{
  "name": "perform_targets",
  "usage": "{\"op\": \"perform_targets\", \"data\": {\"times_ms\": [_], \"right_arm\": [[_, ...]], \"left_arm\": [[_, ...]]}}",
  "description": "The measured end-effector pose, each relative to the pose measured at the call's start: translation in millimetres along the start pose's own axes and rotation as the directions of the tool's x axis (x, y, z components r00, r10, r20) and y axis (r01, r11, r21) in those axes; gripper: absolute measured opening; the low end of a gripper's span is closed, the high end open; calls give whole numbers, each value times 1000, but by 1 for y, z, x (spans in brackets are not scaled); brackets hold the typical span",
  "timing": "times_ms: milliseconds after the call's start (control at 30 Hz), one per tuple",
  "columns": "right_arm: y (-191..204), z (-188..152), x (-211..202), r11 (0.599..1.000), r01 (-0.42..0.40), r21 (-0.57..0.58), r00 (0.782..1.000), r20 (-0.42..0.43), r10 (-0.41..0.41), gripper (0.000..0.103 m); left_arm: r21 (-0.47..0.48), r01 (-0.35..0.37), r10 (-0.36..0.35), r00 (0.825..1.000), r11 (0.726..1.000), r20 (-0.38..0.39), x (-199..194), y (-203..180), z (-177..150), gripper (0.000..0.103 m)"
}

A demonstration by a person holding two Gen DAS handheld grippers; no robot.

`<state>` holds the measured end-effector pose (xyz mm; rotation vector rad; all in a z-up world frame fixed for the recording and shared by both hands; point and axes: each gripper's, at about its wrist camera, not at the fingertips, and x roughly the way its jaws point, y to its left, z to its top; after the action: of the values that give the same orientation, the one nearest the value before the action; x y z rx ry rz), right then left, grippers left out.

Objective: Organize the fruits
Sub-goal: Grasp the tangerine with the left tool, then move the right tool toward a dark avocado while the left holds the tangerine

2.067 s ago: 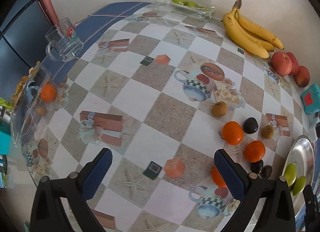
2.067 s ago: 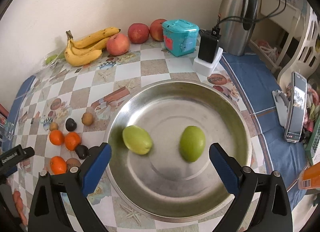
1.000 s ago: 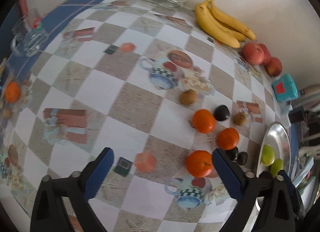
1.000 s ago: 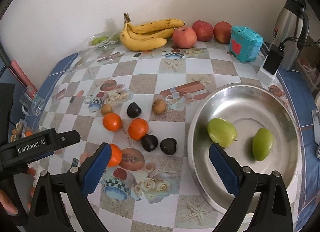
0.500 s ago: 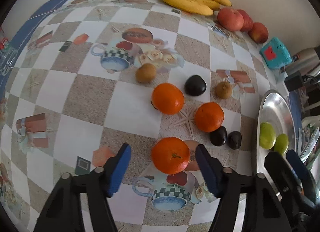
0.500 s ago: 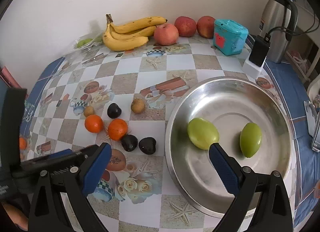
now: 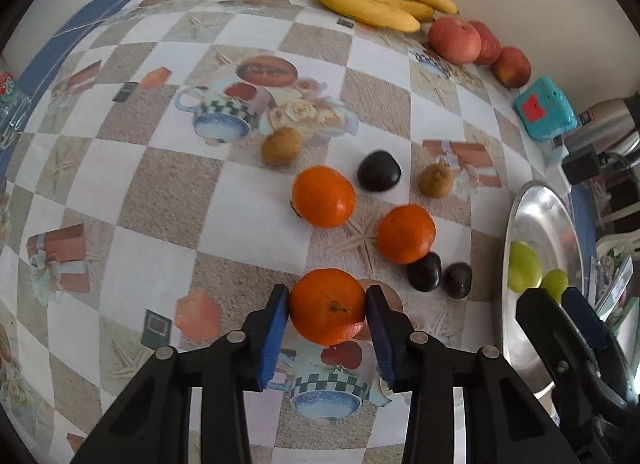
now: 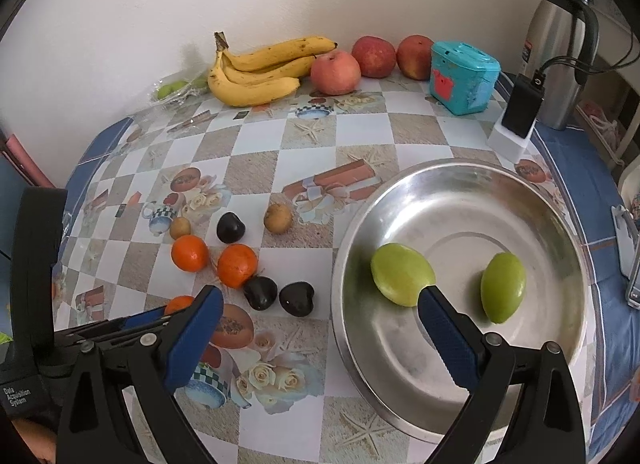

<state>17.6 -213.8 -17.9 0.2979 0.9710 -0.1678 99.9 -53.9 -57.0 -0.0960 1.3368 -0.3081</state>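
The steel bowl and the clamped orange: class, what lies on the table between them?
Two dark fruits lie side by side between the orange in the left gripper and the bowl, seen in both wrist views.

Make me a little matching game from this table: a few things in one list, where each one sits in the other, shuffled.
Things:
1. nearest orange
2. two green fruits
3. bananas
4. teal box

Places:
A. by the wall, left of the apples
B. between the left gripper pads
C. by the wall, right of the apples
D. in the steel bowl

Pairs: 1-B, 2-D, 3-A, 4-C
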Motion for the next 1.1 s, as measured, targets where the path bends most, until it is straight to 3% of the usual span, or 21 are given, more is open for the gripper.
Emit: {"op": "perform_targets", "data": {"times_ms": [33, 200, 400, 667, 767, 1100], "right_arm": [[0, 1, 0, 1000, -6, -2, 1000, 4, 6, 96], [11, 2, 11, 998, -27, -50, 1000, -11, 26, 69], [21, -1, 26, 995, -32, -89, 998, -49, 28, 49], [23, -2, 38, 996, -14, -87, 996, -88, 6, 46], [23, -3, 40, 997, -57, -59, 992, -115, 50, 46], [25, -5, 50, 996, 13, -83, 989, -145, -25, 41]], "left_arm": [[-9, 4, -4, 1000, 1000, 7, -3, 2, 1, 42], [-51, 13, -10, 999, 999, 46, -20, 13, 7, 42], [-83, 33, -28, 998, 996, 62, -29, 20, 11, 42], [-103, 42, -37, 998, 994, 53, -28, 22, 12, 42], [-107, 46, -40, 998, 993, 57, -30, 24, 13, 42], [-109, 51, -44, 997, 993, 65, -33, 24, 13, 42]]}}
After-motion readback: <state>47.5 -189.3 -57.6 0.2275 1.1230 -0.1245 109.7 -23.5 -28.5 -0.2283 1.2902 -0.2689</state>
